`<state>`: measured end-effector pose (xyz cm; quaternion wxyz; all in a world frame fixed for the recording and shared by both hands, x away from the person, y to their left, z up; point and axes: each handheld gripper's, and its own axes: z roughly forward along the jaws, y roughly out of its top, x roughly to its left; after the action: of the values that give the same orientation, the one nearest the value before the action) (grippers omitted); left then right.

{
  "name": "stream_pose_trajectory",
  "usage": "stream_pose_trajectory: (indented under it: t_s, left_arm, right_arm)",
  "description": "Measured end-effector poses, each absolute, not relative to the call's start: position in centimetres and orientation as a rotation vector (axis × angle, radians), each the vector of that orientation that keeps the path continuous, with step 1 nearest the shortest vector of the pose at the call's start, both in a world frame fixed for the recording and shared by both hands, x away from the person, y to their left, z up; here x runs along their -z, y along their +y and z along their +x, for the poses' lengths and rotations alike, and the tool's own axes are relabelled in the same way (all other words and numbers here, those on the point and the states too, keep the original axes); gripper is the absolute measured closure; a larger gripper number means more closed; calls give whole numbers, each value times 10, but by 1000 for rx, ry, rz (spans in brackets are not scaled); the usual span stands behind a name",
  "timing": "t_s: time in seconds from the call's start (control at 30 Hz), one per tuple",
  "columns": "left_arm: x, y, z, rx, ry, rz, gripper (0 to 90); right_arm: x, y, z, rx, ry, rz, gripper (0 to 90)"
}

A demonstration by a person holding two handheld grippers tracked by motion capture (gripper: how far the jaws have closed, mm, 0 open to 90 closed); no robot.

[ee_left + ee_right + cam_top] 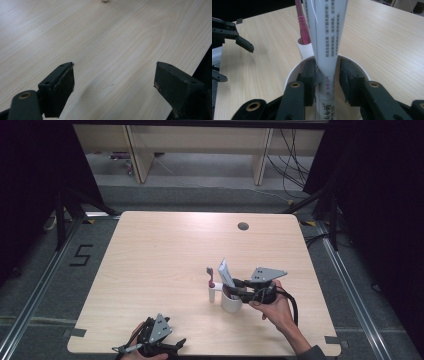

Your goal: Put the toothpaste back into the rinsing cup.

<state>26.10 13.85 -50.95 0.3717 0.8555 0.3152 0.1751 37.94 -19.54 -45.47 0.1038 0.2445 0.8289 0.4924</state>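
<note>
Toothpaste tube [325, 50] is already standing in the white cup [359, 66], right gripper [327, 75] jaws slightly apart around it with no squeeze, toothbrush [302, 23] just beyond, so basically only backing out left.

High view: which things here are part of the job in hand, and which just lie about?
In the job:
- toothpaste tube, standing in the cup between the right gripper's jaws
- white cup
- pink toothbrush in the side holder

Lying about:
- left gripper, open over bare table
- cables on the floor behind
</note>
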Motion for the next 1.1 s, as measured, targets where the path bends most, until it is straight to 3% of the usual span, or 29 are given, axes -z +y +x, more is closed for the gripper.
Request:
stream_pose_trajectory:
  t_s: [0.33,1.1]
  left_arm:
    - [510,139,261,-449,807,2193,163]
    - [510,139,260,-447,820,2167,163]
  right_arm:
    - [447,-202,378,-1475,2392,759,523]
    - [433,-226,373,-1480,2339,860,368]
